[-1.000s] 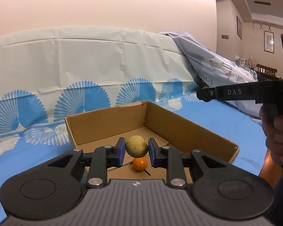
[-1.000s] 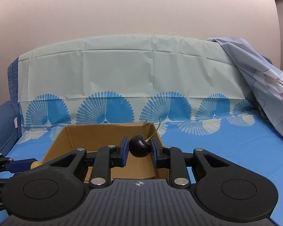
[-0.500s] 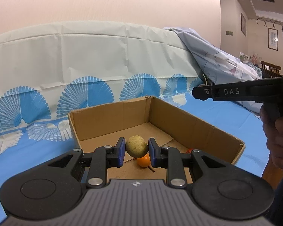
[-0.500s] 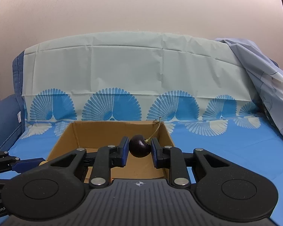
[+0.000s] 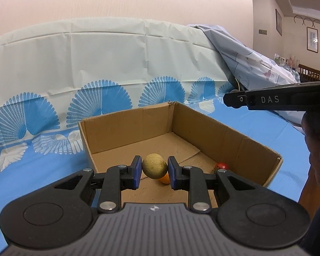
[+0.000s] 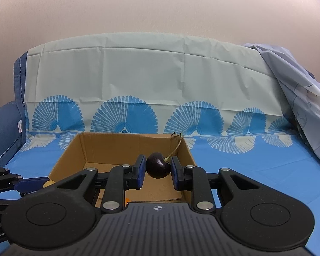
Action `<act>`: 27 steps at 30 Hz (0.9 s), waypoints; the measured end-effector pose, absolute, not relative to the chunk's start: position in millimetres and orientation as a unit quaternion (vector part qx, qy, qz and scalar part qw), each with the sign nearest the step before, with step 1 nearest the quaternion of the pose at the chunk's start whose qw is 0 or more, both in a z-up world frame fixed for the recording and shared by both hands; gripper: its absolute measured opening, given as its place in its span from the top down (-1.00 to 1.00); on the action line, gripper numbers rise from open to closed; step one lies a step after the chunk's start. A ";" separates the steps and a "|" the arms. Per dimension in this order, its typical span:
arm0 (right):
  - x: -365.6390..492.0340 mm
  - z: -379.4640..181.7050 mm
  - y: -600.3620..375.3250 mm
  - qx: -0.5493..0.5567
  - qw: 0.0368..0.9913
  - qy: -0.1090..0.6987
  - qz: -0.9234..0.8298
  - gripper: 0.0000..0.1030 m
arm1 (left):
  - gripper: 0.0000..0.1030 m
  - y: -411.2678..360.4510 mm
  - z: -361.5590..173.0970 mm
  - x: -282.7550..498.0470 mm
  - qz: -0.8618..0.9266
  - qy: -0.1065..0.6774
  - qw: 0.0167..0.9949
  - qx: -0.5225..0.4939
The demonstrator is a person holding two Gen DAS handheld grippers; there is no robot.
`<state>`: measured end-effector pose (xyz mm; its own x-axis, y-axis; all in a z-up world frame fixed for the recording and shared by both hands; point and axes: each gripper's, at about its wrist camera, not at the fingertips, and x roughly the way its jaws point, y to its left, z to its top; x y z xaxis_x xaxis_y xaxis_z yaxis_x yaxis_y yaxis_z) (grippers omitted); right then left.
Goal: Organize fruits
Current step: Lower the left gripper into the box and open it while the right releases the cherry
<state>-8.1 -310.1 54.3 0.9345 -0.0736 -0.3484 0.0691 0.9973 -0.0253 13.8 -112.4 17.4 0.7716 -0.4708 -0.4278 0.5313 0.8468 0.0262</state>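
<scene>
Your left tool (image 5: 154, 171) stays clenched on the tan fruit (image 5: 154, 165), your right tool (image 6: 157, 171) on the cherry (image 6: 157, 165); the cardboard box (image 5: 202, 128) has drawn nearer below, so release comes next.

The box (image 5: 224, 136) stands open at the top, and entry from above is blocked by nothing. Its floor is bare along the far wall and left side; an orange (image 5: 164, 178) and a red fruit (image 5: 222, 166) are lodged near the near right corner. The cloth (image 6: 256, 170) right of the box is left free.
</scene>
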 end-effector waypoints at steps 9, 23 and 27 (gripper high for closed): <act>-6.1 52.5 -307.0 -0.012 0.983 0.183 -0.034 0.50 | 0.44 -113.2 16.0 16.7 -0.263 0.213 0.938 0.071; -2.8 51.2 -304.2 -0.023 0.981 0.189 -0.032 0.49 | 0.44 -110.4 17.0 16.0 -0.263 0.209 0.940 0.064; -0.6 50.1 -302.5 -0.024 0.980 0.193 -0.031 0.49 | 0.44 -109.3 17.8 15.7 -0.263 0.208 0.940 0.058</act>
<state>-0.6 -302.5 50.1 0.9237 -0.0702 -0.3767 0.0515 0.9969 -0.0597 15.7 -109.3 17.8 0.7750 -0.4708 -0.4216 0.5187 0.8550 -0.0011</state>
